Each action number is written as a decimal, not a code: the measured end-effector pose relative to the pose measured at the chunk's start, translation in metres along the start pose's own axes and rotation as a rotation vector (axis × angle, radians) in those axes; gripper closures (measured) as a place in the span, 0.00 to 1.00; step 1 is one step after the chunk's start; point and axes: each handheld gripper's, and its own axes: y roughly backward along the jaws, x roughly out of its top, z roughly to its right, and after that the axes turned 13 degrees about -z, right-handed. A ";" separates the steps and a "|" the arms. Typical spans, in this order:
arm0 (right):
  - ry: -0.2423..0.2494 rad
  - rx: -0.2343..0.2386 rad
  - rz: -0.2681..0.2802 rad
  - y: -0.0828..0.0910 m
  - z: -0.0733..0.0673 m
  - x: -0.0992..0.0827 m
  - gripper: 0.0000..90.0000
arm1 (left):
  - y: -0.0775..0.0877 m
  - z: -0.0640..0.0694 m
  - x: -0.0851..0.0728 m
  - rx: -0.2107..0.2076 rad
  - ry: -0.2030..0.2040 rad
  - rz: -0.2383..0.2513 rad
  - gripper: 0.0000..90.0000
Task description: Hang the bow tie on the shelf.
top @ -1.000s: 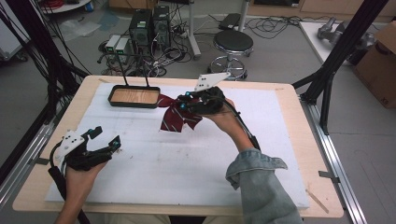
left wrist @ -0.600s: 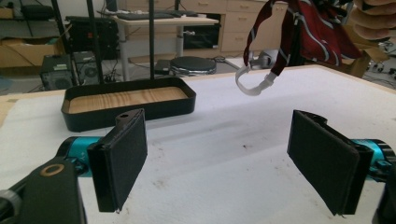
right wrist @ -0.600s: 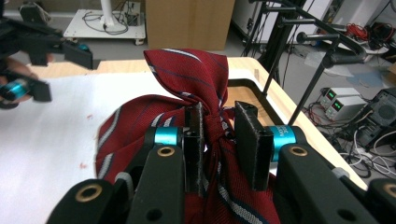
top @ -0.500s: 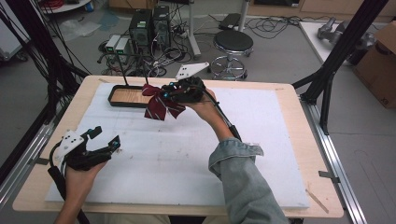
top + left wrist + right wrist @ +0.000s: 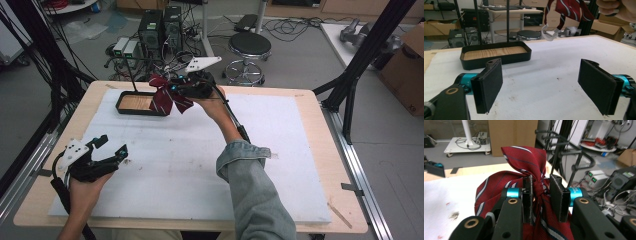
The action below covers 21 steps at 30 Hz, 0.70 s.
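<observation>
The right gripper (image 5: 176, 90) is holding a red striped bow tie (image 5: 165, 97) up in the air near the far left part of the counter (image 5: 300, 100), with its jaws closed on the tie's knot. In the right gripper view the two black pads are pressing the gathered middle of the bow tie (image 5: 534, 185) from either side, one red lobe is standing up above them and the rest of the cloth is hanging below. From above, the bow tie is hanging over the near right corner of a black tray (image 5: 131, 106) with a wooden bottom, though whether the cloth is brushing the tray's rim is hard to tell at this angle. The tray is sitting on the white mat (image 5: 200, 170) that is covering most of the counter.

The left gripper (image 5: 107, 152) is resting low near the left edge of the mat, well apart from the tray and the tie. Its jaws are standing wide apart with nothing between them; in the left gripper view bare white mat (image 5: 541, 82) is showing in the gap. That view is also showing the tray (image 5: 496, 60) ahead and the bow tie (image 5: 571, 10) dangling above it, with a pale strap (image 5: 547, 32) hanging from the cloth.
</observation>
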 end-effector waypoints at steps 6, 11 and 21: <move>-0.002 -0.009 0.018 -0.009 0.006 0.009 0.81 | 0.000 -0.001 0.000 -0.001 0.001 0.002 0.22; -0.003 -0.019 0.016 -0.019 0.008 0.015 0.81 | -0.001 -0.001 0.000 -0.006 0.004 0.003 0.22; -0.023 -0.030 0.000 -0.038 0.016 0.027 0.81 | -0.002 -0.001 0.000 -0.015 0.010 0.004 0.22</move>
